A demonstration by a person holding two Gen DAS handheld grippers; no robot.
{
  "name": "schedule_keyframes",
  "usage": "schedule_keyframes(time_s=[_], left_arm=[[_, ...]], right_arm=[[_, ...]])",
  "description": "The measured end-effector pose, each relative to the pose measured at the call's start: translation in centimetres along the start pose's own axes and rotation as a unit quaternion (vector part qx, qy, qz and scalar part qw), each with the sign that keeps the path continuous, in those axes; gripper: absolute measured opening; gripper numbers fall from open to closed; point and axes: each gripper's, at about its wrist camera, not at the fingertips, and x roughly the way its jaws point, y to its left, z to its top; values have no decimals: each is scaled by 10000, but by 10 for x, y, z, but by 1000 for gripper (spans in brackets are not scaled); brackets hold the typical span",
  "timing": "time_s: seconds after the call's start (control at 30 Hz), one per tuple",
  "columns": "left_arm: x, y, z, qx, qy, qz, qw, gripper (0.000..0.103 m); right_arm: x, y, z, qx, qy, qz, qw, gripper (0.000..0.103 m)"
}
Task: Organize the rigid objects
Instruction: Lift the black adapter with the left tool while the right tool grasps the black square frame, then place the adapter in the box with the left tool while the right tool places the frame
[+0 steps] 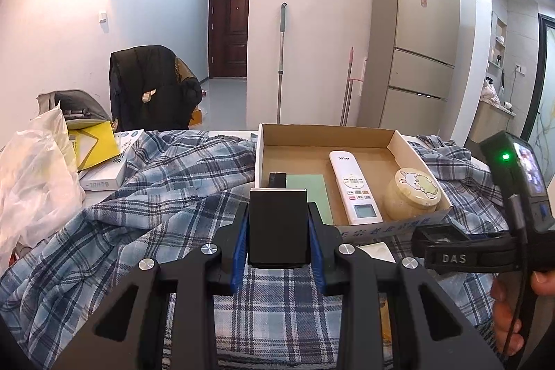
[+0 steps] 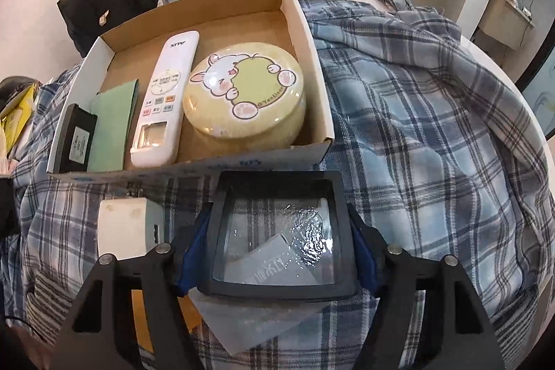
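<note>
A shallow cardboard box [image 1: 407,146] [image 2: 305,19] stands on a plaid cloth. In it lie a small black block [image 1: 276,180] [image 2: 77,141], a green card [image 1: 312,193] [image 2: 111,127], a white remote [image 1: 353,186] [image 2: 163,99] and a round yellow tin [image 1: 414,193] [image 2: 246,92]. My left gripper [image 1: 277,227] is shut on a black rectangular box [image 1: 277,227], held just before the cardboard box's near wall. My right gripper [image 2: 277,238] is shut on a black-framed square magnifier [image 2: 277,231], held above the cloth in front of the cardboard box. The right gripper also shows in the left wrist view [image 1: 440,241].
A white flat device [image 2: 125,227] lies on the plaid cloth [image 2: 416,127] left of the magnifier. A plastic bag [image 1: 31,175], yellow envelope [image 1: 93,141] and white carton [image 1: 111,162] sit at the table's left. A chair with a black jacket [image 1: 149,85] and a fridge [image 1: 416,33] stand behind.
</note>
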Motion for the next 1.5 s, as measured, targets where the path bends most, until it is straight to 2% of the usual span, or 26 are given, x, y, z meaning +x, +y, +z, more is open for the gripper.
schedule_keyframes(time_s=[0.13, 0.37, 0.43, 0.5, 0.6, 0.77, 0.83, 0.9, 1.0, 1.07, 1.13, 1.2, 1.3, 1.4, 1.5], left_arm=[[-1, -2, -1, 35, -31, 2, 10000, 33], [-5, -1, 4, 129, -37, 13, 9999, 33], [-7, 8, 12, -63, 87, 0, 9999, 33], [-14, 19, 23, -330, 88, -164, 9993, 33], [-21, 24, 36, -305, -36, -30, 9995, 33], [-28, 18, 65, -41, -81, 0, 10000, 33], [-28, 11, 80, 63, -125, -9, 9999, 33], [-23, 1, 98, 146, -111, -171, 9997, 33], [-17, -6, 128, 68, -27, -204, 9998, 33], [-22, -8, 147, 34, -223, -375, 9990, 33], [-21, -13, 160, 93, -410, -209, 9989, 33], [-11, -16, 166, 139, -405, -188, 9989, 33], [20, -19, 161, 97, -113, -391, 9991, 33], [53, -21, 144, 146, 76, -454, 9988, 33], [91, -19, 121, 210, 530, -420, 9975, 33]], right_arm=[[-16, -9, -8, 21, -107, 166, 9998, 69], [-47, -21, -18, -110, -380, 180, 9991, 69], [-55, -24, -20, -129, -458, 189, 9987, 69], [-65, -28, -18, -139, -528, 217, 9983, 69], [-80, -31, -11, -195, -668, 257, 9972, 69], [-105, -29, 10, -158, -1070, 387, 9934, 69], [-116, -26, 24, -103, -1221, 485, 9913, 69], [-126, -20, 41, -94, -1419, 455, 9888, 69], [-137, -14, 68, 125, -1628, 533, 9851, 69], [-143, -12, 86, 335, -1718, 679, 9822, 69], [-147, -10, 102, 552, -1822, 728, 9790, 69], [-146, -7, 114, 659, -1910, 736, 9766, 69], [-137, 2, 125, 687, -1966, 612, 9762, 69], [-116, 7, 129, 669, -1832, 629, 9788, 69], [-89, 5, 126, 664, -1633, 718, 9817, 69]])
